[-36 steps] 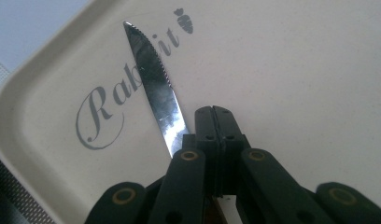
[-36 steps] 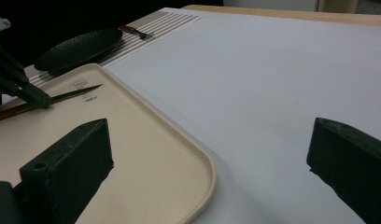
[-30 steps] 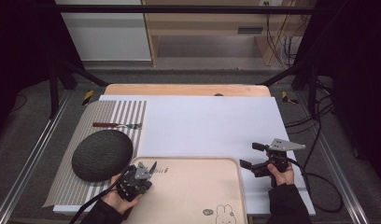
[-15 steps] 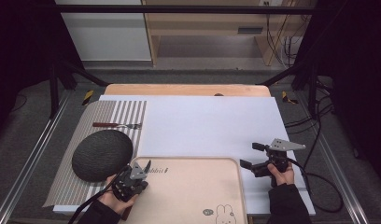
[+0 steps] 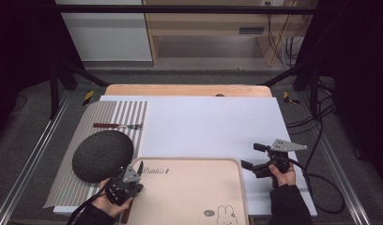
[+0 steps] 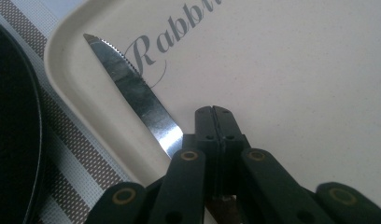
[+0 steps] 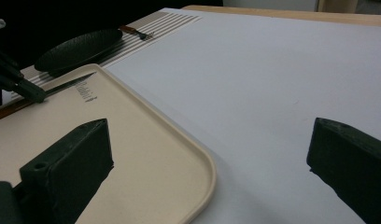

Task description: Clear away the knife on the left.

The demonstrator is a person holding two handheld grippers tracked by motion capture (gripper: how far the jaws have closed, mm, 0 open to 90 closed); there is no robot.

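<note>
A: The left tongs point(image 5: 135, 171) sit at the near left corner of the beige tray point(image 5: 194, 206), and they are closed tight. In the left gripper view the two black jaws meet with no gap, and a knife point(image 6: 132, 91) runs out from under them.

B: So the left tongs have hold of the knife?

A: It looks so. The brown handle end shows just below the closed jaws, though the exact pinch point is hidden behind them. The serrated blade lies low over the tray floor, its tip close to the tray's rounded corner, next to the grey "Rabbit" lettering point(image 6: 179, 32). Whether the blade touches the tray cannot be told.

B: And the right tongs?

A: The right tongs point(image 5: 248, 157) are spread wide with nothing between them. In the right gripper view one jaw stands over the tray's right edge and the other over the white sheet point(image 5: 213, 122) covering the bench. A person's hand point(image 5: 284, 174) holds them just to the right of the tray.

B: What else lies around?

A: A dark round plate point(image 5: 103, 154) rests on the striped mat point(image 5: 119, 110) just left of the tray, and a fork point(image 5: 118, 125) with a brown handle lies on the mat beyond the plate.
</note>
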